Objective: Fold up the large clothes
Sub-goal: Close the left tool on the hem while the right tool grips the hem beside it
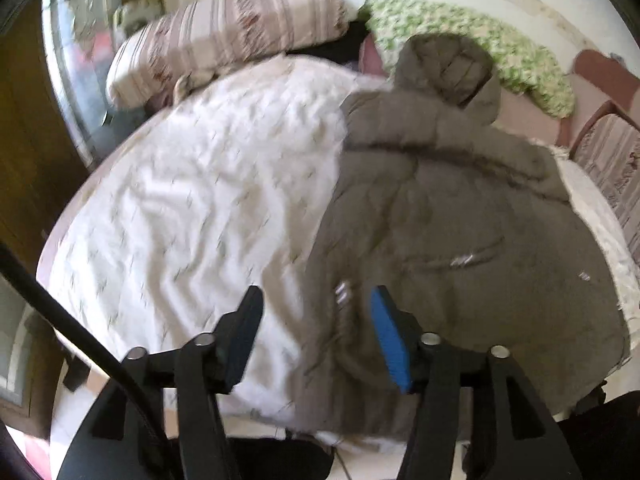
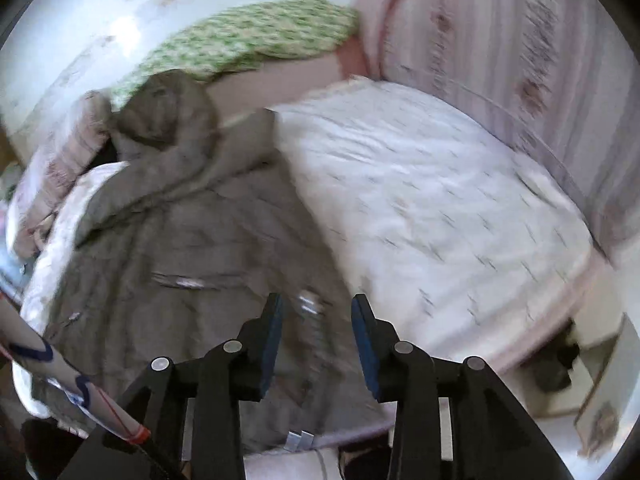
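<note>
A large grey-brown hooded puffer coat [image 1: 460,216] lies spread on a bed with a white quilt [image 1: 192,208], hood toward the far side. My left gripper [image 1: 316,300] is open and empty, above the coat's near left edge. In the right wrist view the coat [image 2: 168,248] lies to the left on the quilt [image 2: 440,208]. My right gripper [image 2: 316,306] is open and empty, above the coat's near right edge by its zipper. Both views are blurred by motion.
A striped pillow [image 1: 224,36] and a green-and-white blanket [image 1: 472,48] lie at the head of the bed. A striped cushion [image 2: 520,60] stands at the right. A black cable [image 1: 64,320] crosses the left wrist view.
</note>
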A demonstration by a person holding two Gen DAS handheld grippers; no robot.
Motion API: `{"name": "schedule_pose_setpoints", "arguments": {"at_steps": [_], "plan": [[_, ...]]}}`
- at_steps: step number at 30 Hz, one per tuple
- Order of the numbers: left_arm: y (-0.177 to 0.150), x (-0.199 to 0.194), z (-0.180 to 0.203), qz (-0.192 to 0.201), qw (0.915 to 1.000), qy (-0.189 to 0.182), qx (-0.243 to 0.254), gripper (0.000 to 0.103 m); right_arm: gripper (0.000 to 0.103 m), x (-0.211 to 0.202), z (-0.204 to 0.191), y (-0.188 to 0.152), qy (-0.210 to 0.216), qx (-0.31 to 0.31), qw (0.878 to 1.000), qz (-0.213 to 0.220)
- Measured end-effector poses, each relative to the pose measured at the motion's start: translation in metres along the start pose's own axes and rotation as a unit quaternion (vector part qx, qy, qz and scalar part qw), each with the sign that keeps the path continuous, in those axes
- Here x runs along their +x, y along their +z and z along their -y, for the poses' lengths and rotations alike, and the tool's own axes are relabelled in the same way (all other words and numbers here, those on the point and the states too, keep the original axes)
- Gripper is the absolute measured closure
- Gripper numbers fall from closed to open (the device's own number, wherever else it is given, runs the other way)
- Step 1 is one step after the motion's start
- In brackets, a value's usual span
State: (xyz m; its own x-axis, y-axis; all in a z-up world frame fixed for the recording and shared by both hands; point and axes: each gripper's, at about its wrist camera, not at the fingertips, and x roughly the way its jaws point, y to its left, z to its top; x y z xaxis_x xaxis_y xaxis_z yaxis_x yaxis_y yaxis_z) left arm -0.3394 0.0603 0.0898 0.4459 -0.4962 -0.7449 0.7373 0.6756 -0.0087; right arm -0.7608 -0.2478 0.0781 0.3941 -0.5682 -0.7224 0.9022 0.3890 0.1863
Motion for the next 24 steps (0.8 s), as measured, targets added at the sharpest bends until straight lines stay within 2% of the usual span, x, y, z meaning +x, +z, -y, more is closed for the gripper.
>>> {"name": "schedule_pose_setpoints", "arguments": {"at_steps": [2,7,8,10,14,17,21,24], "plan": [[0.008,-0.001,0.018,0.008,0.9997,-0.007,0.020,0.042,0.064,0.007,-0.020,0.008,0.012,-0.022,1.000,-0.006],[0.036,0.009,0.084,0.014,0.9966,-0.041,0.070,0.039,0.064,0.029,-0.081,0.036,0.074,-0.057,0.995,-0.029],[0.038,0.011,0.093,0.014,0.9961,-0.044,0.075,0.037,0.062,0.032,-0.091,0.042,0.079,-0.063,0.994,-0.030],[0.049,0.018,0.120,0.017,0.9949,-0.050,0.086,0.037,0.051,0.045,-0.116,0.055,0.091,-0.076,0.992,-0.031],[0.078,0.046,0.163,0.015,0.9940,-0.041,0.101,0.034,0.050,0.085,-0.146,0.075,0.085,-0.086,0.991,-0.048],[0.100,0.082,0.187,0.009,0.9937,-0.030,0.107,0.034,0.050,0.123,-0.152,0.083,0.070,-0.087,0.991,-0.074],[0.111,0.129,0.202,0.000,0.9940,-0.010,0.109,0.034,0.050,0.162,-0.148,0.075,0.054,-0.084,0.989,-0.108],[0.106,0.166,0.204,-0.031,0.9946,-0.008,0.098,0.034,0.050,0.182,-0.152,0.070,0.042,-0.093,0.987,-0.127]]}}
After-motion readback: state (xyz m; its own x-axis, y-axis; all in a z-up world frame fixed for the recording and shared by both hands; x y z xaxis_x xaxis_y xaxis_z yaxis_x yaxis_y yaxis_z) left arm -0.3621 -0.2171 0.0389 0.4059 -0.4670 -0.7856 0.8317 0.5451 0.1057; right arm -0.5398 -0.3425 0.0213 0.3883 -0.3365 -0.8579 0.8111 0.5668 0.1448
